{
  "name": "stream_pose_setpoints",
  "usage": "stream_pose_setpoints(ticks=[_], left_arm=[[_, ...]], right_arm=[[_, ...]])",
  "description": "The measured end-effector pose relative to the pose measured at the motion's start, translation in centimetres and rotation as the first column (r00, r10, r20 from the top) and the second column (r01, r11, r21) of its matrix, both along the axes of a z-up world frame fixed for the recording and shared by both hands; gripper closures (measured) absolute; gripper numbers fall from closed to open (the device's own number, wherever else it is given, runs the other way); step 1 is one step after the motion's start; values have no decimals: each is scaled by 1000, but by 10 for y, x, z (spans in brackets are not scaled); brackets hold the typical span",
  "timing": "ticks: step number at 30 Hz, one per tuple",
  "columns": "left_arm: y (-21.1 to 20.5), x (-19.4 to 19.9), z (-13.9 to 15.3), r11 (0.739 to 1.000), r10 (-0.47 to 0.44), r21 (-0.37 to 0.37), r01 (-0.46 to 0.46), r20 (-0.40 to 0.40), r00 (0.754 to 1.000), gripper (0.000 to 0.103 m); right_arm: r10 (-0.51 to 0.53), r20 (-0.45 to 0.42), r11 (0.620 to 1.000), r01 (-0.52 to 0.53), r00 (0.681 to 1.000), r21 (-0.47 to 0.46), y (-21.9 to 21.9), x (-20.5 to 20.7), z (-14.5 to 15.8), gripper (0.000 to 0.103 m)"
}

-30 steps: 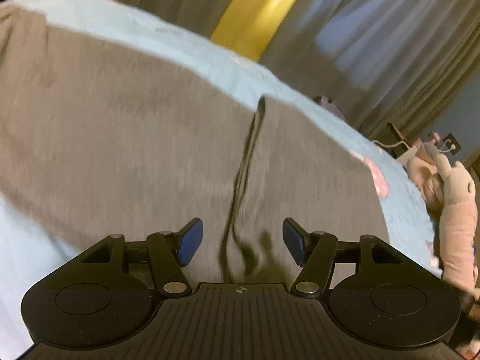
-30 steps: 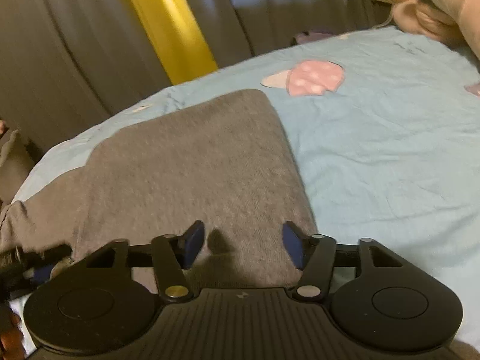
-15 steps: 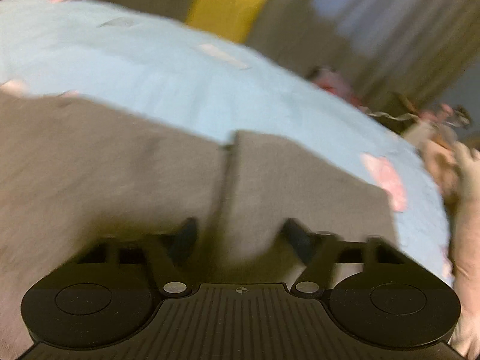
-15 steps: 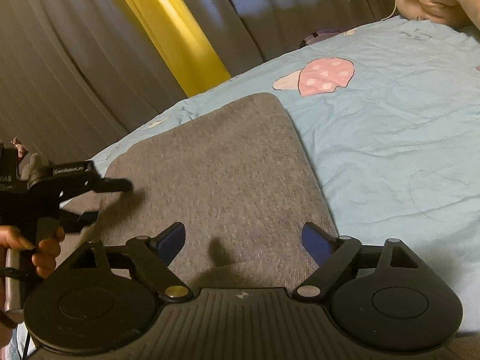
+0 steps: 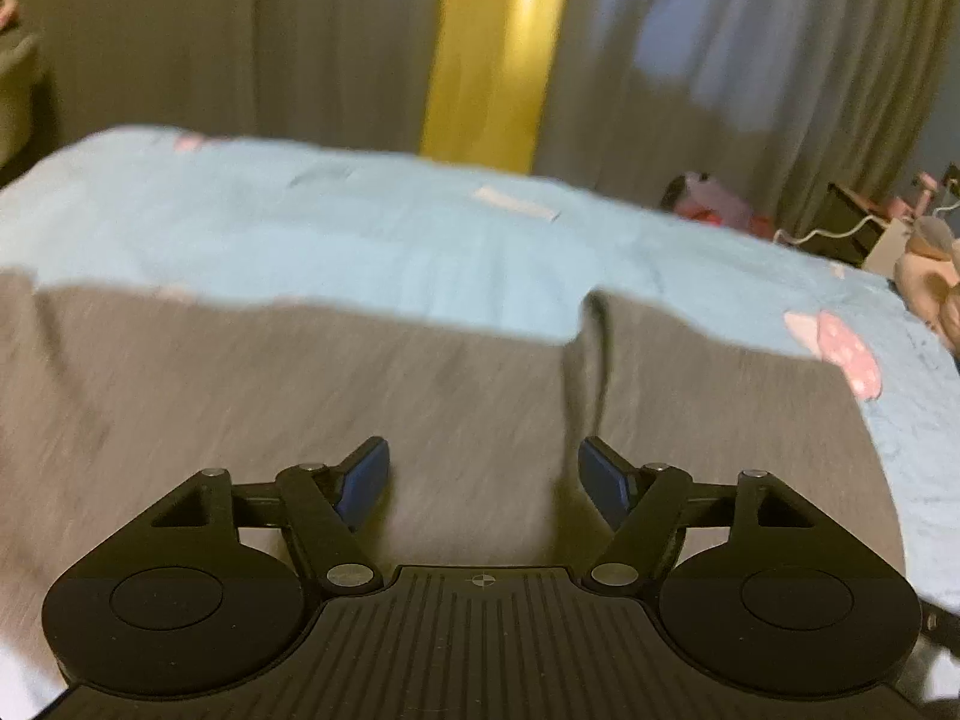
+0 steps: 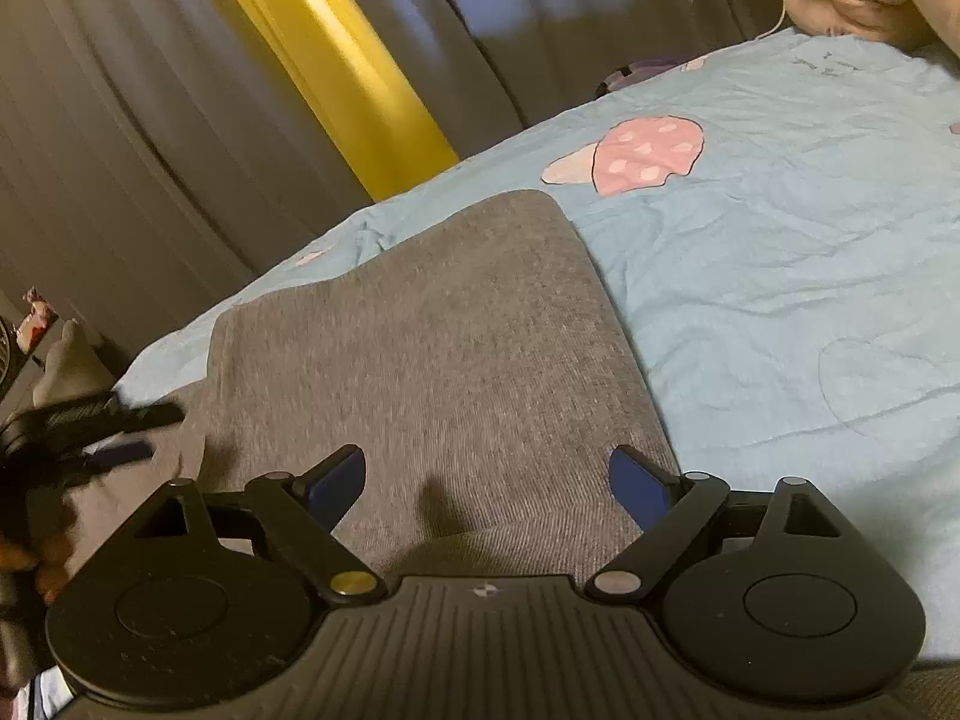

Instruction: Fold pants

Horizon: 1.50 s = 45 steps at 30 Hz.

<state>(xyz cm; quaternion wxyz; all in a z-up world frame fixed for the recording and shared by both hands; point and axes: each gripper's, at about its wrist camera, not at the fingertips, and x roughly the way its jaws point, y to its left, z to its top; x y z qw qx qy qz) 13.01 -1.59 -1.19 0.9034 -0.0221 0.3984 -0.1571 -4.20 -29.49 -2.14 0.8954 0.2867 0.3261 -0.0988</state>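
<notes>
1. L gripper [image 5: 483,480]: jaws apart and opening, blue pads [image 5: 363,483] clear of the cloth, nothing pinched betw. them. It points down at the grey pants [image 5: 300,396].
2. Pants lie flat on the light blue bedsheet [image 5: 360,240], right under and ahead of the L gripper; they fill the view to both sides of its fingers.
3. A dark crease/edge [image 5: 585,360] runs away from just ahead of the L gripper's right-hand pad, up to the far edge of the pants.
4. R gripper [image 6: 486,483]: jaws wide and opening a bit more, pads not touching fabric, nothing betw. them.
5. Pants [image 6: 420,330] sit directly below and ahead of the R gripper as a folded slab w/ a rounded far corner; its long edge passes just by the right-hand pad.
6. Bare sheet w/ pink mushroom print [image 6: 642,156] lies beyond that corner, ahead-right of the R gripper.
7. L gripper [image 6: 114,438] shows far left of the R gripper, blurred, over the pants' left part; a hand [image 6: 36,564] grips it.
8. Grey curtains w/ a yellow strip [image 5: 492,48] hang past the bed, ahead of both grippers.
</notes>
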Motion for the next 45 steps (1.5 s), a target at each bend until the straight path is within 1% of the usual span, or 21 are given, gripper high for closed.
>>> stream_pose_setpoints(ticks=[1,3,6,9,15,20,23,25,27,29,30,31,32,33,34,35,37,38,40,42,45], left_arm=[[5,-6,-1,1000,8,21,-8,-8,1000,24],[15,-19,-4,996,21,90,-21,-3,1000,21],[31,-31,-7,981,35,189,-39,25,999,17],[48,-40,-11,968,72,241,-78,33,997,14],[85,-44,-18,959,159,238,-154,-1,987,9],[102,-47,-25,948,216,238,-214,16,976,8],[115,-47,-25,944,267,190,-268,30,963,8],[131,-47,-23,936,328,122,-329,32,944,7],[150,-47,-23,914,401,61,-402,29,916,7],[173,-46,-24,871,491,-3,-491,14,871,7],[186,-46,-25,845,533,-38,-533,-2,846,7],[202,-45,-26,811,579,-83,-579,-28,815,7],[215,-45,-29,778,615,-125,-616,-55,787,7],[228,-45,-32,747,641,-165,-644,-79,763,7],[242,-44,-36,710,666,-213,-672,-110,738,7],[253,-44,-39,682,678,-252,-687,-137,723,7],[270,-43,-45,639,690,-318,-700,-165,705,7],[276,-42,-46,626,696,-334,-704,-167,698,7],[284,-40,-49,616,696,-359,-701,-169,698,7],[291,-38,-54,603,681,-408,-686,-185,708,7],[300,-35,-60,589,670,-455,-668,-188,718,8]], right_arm=[[3,-1,1000,-3,1000,-2,1,0,0,12],[9,-4,1000,-9,1000,-11,2,2,0,10],[18,-16,999,-19,1000,-42,6,4,0,9],[29,-35,995,-32,999,-93,13,6,0,9],[52,-94,978,-69,994,-195,27,14,0,6],[66,-161,948,-112,985,-297,42,23,-3,4],[51,-166,927,-109,985,-359,51,25,-2,4],[6,-118,920,-52,993,-389,55,21,3,4],[-7,-102,913,-35,995,-407,58,20,2,4],[31,-151,907,-91,988,-411,63,27,-5,4],[64,-187,899,-138,980,-415,68,31,-10,4],[84,-198,885,-164,977,-436,73,33,-12,4],[96,-188,877,-172,977,-449,77,32,-11,4],[109,-180,882,-179,978,-435,76,32,-10,4],[111,-176,891,-176,978,-418,74,32,-11,4],[111,-170,900,-172,979,-401,71,30,-12,4],[114,-161,910,-168,980,-378,66,28,-12,4],[116,-160,911,-169,980,-375,65,27,-11,4],[118,-159,909,-171,980,-380,65,27,-11,4],[114,-160,906,-169,980,-388,67,26,-12,4],[114,-156,907,-167,981,-386,67,28,-13,4]])
